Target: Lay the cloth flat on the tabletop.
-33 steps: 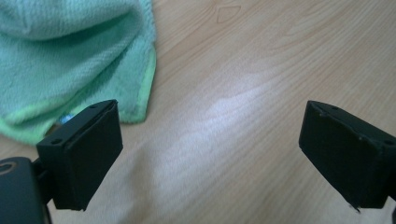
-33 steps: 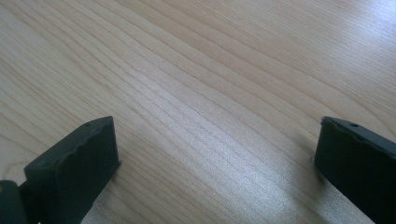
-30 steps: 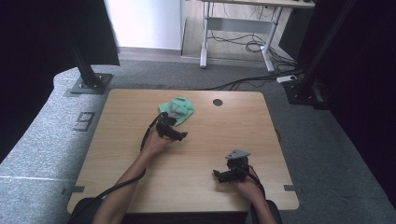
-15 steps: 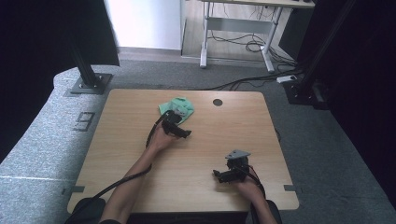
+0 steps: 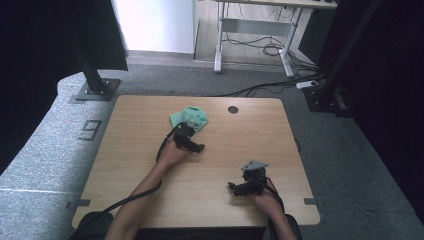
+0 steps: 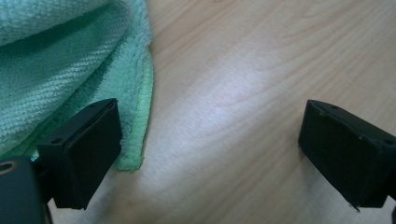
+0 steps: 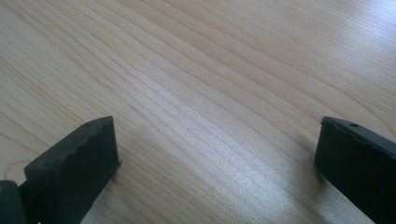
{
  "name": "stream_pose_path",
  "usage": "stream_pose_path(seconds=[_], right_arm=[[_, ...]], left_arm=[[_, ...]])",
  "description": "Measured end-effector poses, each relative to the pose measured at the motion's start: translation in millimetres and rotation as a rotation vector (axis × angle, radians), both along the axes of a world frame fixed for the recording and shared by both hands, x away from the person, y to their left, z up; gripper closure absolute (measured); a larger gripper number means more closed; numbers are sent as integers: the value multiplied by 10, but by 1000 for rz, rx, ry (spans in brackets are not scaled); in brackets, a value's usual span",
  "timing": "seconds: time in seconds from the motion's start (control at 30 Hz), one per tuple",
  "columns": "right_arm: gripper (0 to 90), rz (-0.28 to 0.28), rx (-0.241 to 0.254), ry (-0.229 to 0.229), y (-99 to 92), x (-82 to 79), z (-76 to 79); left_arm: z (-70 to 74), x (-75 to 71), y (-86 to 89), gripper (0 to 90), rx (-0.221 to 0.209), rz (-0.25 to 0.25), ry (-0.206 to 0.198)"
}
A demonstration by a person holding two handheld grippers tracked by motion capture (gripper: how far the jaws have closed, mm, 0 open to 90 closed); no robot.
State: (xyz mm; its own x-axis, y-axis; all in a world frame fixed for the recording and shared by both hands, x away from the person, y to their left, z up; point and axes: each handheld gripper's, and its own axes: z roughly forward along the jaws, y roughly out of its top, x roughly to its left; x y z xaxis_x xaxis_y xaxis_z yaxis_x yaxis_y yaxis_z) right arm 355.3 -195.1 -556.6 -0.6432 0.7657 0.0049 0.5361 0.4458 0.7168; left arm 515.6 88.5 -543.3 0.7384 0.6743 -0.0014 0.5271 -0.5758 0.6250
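The left gripper (image 5: 196, 146) (jaws wide) reaches beside the green cloth (image 5: 190, 118); the right gripper (image 5: 239, 188), open, rests near on the table (image 5: 135, 150).

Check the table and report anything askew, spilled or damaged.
Nothing looks spilled or damaged. The green cloth lies bunched in loose folds on the table, not flat; the open left gripper sits at its edge. The right gripper is open over bare wood.
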Motion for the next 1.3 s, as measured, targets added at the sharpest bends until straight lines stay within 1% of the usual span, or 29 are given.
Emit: stream_pose_path(seconds=[0.23, 0.33, 0.37, 0.4, 0.5, 0.53, 0.57, 0.6, 0.67, 0.7, 0.73, 0.93, 1.0, 1.03, 1.07, 1.1, 1.13, 1.3], right_arm=[[0, 0, 0, 0, 0, 0, 1], [0, -2, 1, 3, 1, -2, 2], [0, -2, 1, 3, 1, -2, 2], [0, -2, 1, 3, 1, -2, 1], [0, -2, 1, 3, 1, -2, 1], [0, -2, 1, 3, 1, -2, 1], [0, -2, 1, 3, 1, -2, 1], [0, -2, 1, 3, 1, -2, 1], [0, -2, 1, 3, 1, -2, 1], [0, -2, 1, 3, 1, -2, 1], [0, -2, 1, 3, 1, -2, 1], [0, -2, 0, 3, 1, -2, 1], [0, -2, 0, 3, 1, -2, 1], [0, -2, 0, 3, 1, -2, 1], [0, -2, 0, 3, 1, -2, 1], [0, -2, 0, 3, 1, -2, 1], [0, -2, 0, 3, 1, -2, 1], [0, -2, 0, 3, 1, -2, 1]], left_arm=[[7, -168, -18, 63, 7, -28, 7], [3, -265, -23, 63, 4, -36, 4], [3, -265, -23, 63, 4, -36, 4], [2, -329, -23, 63, 3, -43, 3], [0, -426, -16, 63, 2, -54, 1], [-1, -457, -11, 63, 2, -57, 0], [-1, -457, -11, 63, 2, -57, 0], [-6, -524, -3, 63, -2, -57, -3], [-10, -591, 5, 63, -5, -61, -7], [-10, -591, 5, 63, -5, -61, -7], [-16, -660, 11, 62, -12, -64, -11], [-37, -870, 32, 62, -30, -77, -28], [-45, -934, 41, 62, -36, -83, -34], [-45, -934, 41, 62, -36, -83, -34], [-53, -995, 47, 62, -43, -85, -40], [-53, -995, 47, 62, -43, -85, -40], [-53, -1051, 52, 62, -43, -89, -41], [-57, -1191, 48, 62, -46, -95, -43]])
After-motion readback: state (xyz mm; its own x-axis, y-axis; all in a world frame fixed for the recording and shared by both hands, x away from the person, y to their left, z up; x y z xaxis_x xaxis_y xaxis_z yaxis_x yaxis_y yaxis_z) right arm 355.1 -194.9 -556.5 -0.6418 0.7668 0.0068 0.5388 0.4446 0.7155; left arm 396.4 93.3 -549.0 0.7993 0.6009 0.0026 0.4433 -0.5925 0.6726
